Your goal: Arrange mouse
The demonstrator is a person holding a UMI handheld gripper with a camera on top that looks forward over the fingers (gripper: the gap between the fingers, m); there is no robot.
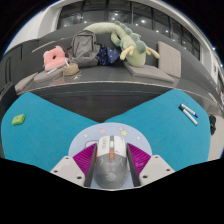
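Between the two fingers of the gripper (110, 160), a mouse (110, 158) is being held, its smooth grey-and-white shell with red accents being pressed on both sides by the magenta pads (84, 158); the jaws are being kept closed down to the width of the mouse. Under it, a round, pale mouse pad (118, 131) with small printed shapes is being shown lying on a flat, matte turquoise desk mat (60, 115). Near one edge of that mat, a small green block (18, 119) is resting, and near the other a slim pen-like object (188, 112) is lying. Beyond the mat, on a dark ledge, a soft green plush toy (131, 42), a grey bag (85, 46) and a pink item (53, 60) are sitting.
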